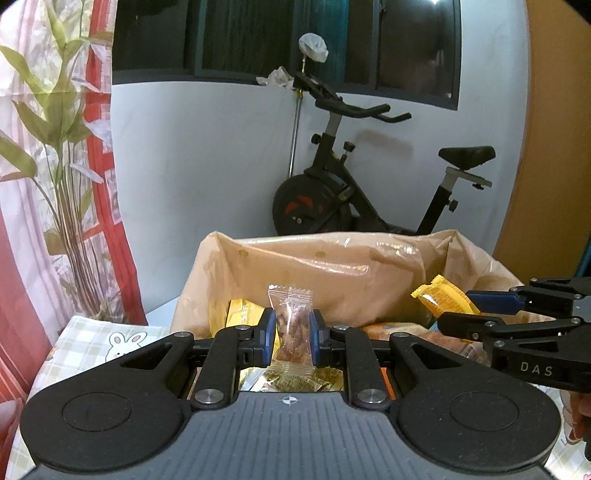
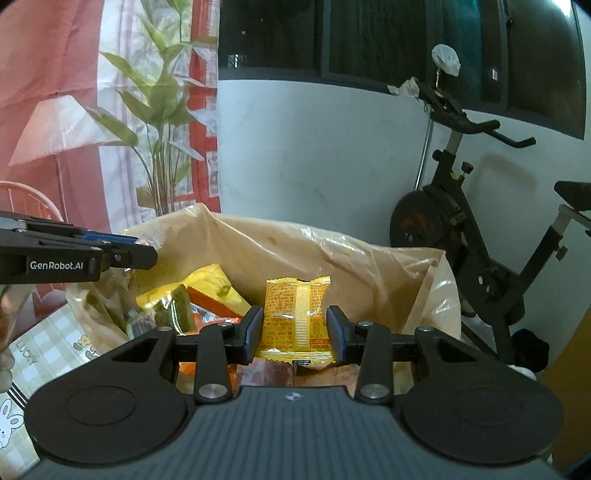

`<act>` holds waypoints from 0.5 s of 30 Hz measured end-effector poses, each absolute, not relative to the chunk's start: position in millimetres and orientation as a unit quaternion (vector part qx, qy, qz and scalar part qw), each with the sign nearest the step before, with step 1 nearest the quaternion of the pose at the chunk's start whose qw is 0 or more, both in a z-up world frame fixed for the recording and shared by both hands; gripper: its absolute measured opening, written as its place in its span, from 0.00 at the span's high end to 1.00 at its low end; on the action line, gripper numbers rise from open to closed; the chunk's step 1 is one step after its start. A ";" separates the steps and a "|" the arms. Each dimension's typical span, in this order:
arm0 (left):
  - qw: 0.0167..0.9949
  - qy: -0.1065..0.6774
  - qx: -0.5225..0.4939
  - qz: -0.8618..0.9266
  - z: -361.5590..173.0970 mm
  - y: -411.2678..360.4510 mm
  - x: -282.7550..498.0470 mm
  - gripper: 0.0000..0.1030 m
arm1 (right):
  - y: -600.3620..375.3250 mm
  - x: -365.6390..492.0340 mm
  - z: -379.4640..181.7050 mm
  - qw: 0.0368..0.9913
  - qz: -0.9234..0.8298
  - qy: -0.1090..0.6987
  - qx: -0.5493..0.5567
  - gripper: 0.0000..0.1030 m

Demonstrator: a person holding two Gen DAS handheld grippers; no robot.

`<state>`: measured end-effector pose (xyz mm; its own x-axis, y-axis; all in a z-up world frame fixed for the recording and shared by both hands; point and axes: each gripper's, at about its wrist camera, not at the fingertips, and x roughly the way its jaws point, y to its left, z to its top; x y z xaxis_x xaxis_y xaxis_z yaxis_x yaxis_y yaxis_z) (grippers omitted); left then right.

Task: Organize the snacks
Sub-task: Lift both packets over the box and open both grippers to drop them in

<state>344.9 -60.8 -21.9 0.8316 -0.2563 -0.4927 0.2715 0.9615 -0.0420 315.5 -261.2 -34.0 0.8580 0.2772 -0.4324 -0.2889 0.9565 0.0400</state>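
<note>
Left gripper clamped on clear-wrapped brown candy, held upright over bag. Right gripper clamped on yellow snack packet, upright, also above bag. Below both: tan plastic bag open, more yellow and orange snacks inside. Checked tablecloth beneath. Exercise bike by far wall.

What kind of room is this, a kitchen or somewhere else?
Probably a lived-in room at home, not clearly a kitchen: an exercise bike stands by the wall, a printed curtain hangs beside a dark window, and a bag of snacks sits open.
</note>
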 end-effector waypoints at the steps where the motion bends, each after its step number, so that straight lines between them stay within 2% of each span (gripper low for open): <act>1: 0.956 0.257 0.015 -0.137 -23.3 -61.1 345.9 0.80 | -261.3 316.0 -35.2 0.963 0.146 0.224 -0.012 0.61; 12: 0.954 0.267 0.023 -0.134 -29.6 -61.5 349.6 0.79 | -267.9 319.6 -41.7 0.960 0.133 0.245 0.003 0.61; 15: 0.953 0.267 0.024 -0.138 -28.7 -63.3 349.3 0.72 | -269.0 320.2 -42.4 0.959 0.129 0.250 0.007 0.61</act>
